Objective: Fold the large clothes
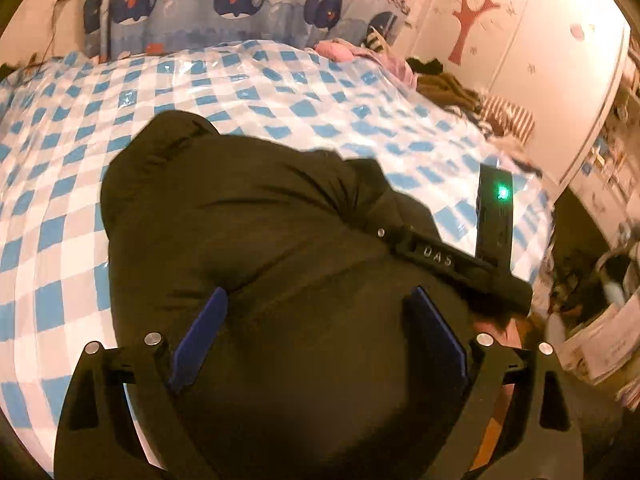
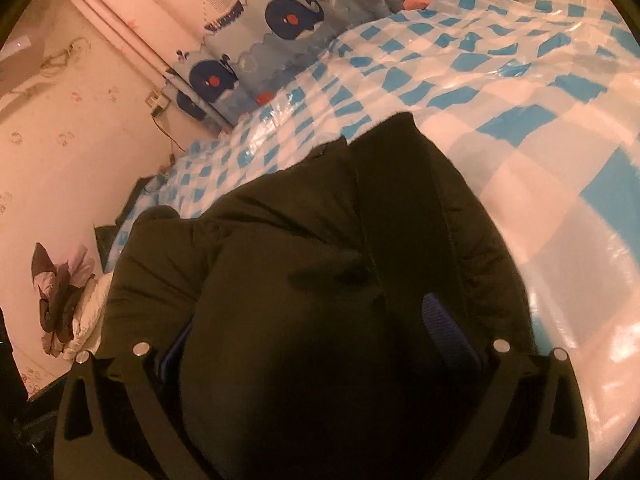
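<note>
A large black padded jacket [image 1: 248, 232] lies bunched on a bed with a blue and white checked cover [image 1: 60, 184]. My left gripper [image 1: 320, 312] stands wide open right over the jacket, with its blue pads [image 1: 200, 336] on either side of a thick fold. The right gripper's black body [image 1: 460, 264] lies across the jacket at the right of that view. In the right wrist view the jacket [image 2: 300, 280] fills the middle, and my right gripper [image 2: 316, 336] is open with a bulk of jacket between its blue pads [image 2: 448, 328].
A whale-print curtain [image 1: 240, 0] hangs behind the bed. Pink and striped clothes [image 1: 360, 52] are piled at the bed's far right corner. A white wardrobe [image 1: 540, 60] stands at the right. A pink wall [image 2: 60, 120] and crumpled cloth [image 2: 60, 304] lie left of the bed.
</note>
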